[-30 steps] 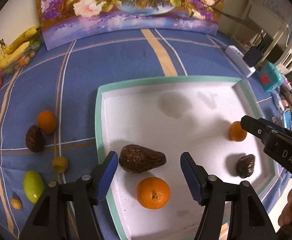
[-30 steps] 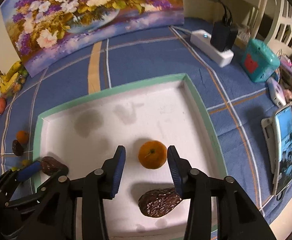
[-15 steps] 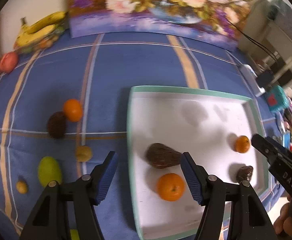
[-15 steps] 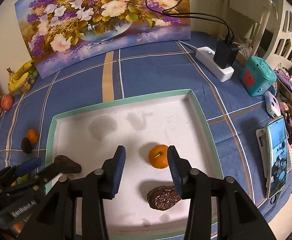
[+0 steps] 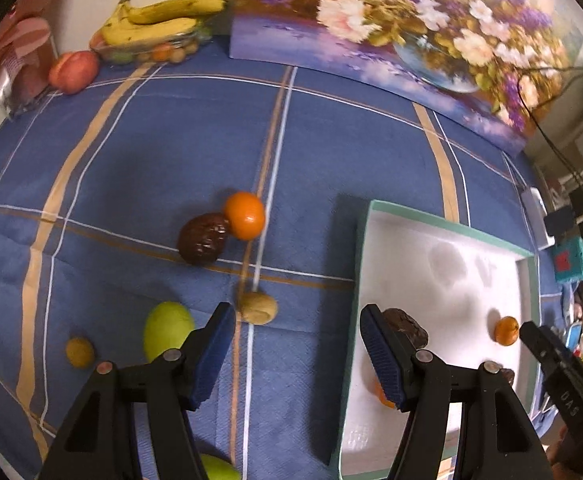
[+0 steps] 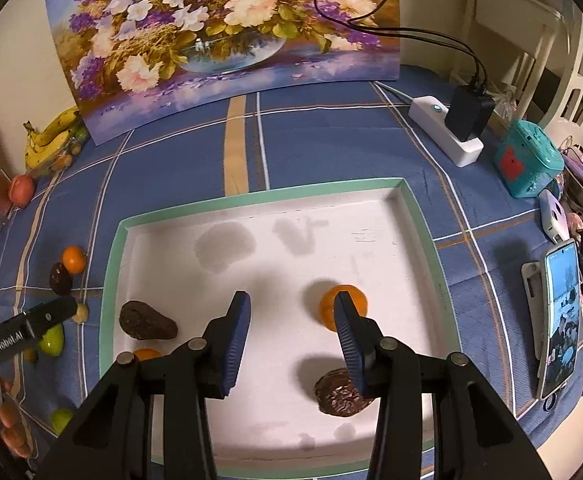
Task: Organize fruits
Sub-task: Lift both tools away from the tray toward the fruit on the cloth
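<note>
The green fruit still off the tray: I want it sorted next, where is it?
In the left wrist view, the green fruit lies on the blue cloth, left of the tray, between two small yellowish fruits.

White tray [image 6: 275, 432], green-rimmed, holds two oranges [image 6: 341, 306] and two dark avocados [image 6: 147, 322]; an orange [image 5: 244, 215], touching another avocado [image 5: 203, 239], lies on the blue cloth beside it.

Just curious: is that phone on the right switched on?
On. The phone shows a lit picture on its screen.
</note>
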`<state>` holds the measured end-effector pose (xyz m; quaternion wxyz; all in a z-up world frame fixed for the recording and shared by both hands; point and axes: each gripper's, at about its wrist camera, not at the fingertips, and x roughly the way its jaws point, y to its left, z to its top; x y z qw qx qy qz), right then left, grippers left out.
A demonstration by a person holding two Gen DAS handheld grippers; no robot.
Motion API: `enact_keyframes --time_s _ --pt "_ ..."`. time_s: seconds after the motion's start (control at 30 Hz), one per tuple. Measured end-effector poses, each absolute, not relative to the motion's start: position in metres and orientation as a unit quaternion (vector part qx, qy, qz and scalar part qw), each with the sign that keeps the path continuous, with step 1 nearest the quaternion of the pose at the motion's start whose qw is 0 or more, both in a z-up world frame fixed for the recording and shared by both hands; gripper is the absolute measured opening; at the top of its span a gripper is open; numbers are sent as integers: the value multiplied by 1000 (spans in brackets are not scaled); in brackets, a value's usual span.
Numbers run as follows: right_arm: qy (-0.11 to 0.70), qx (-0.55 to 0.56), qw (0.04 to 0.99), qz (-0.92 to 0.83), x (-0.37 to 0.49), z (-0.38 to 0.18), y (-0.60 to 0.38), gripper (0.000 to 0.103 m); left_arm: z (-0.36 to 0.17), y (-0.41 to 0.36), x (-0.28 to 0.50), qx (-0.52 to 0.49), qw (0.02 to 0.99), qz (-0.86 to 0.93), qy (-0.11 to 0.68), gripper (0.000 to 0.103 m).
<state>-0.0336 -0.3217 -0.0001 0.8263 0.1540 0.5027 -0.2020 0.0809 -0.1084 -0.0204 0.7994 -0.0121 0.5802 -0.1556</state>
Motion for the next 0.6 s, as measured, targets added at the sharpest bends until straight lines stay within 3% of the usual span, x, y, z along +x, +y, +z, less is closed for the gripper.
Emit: enact_keyframes --time_s 0.2,0.27,0.33,0.6 --pt "511 143 825 -193 -29 -5 -312 44 -27 -98 87 -12 796 -135 589 70" --pt "517 138 823 -190 -27 -8 -309 50 -31 -95 90 -9 796 -119 593 88" --pt "522 133 821 -189 -25 -13 -307 69 -34 -90 91 -5 798 -99 595 96" --pt "545 120 808 -188 -24 -31 -302 78 -43 -79 94 9 799 -67 597 103"
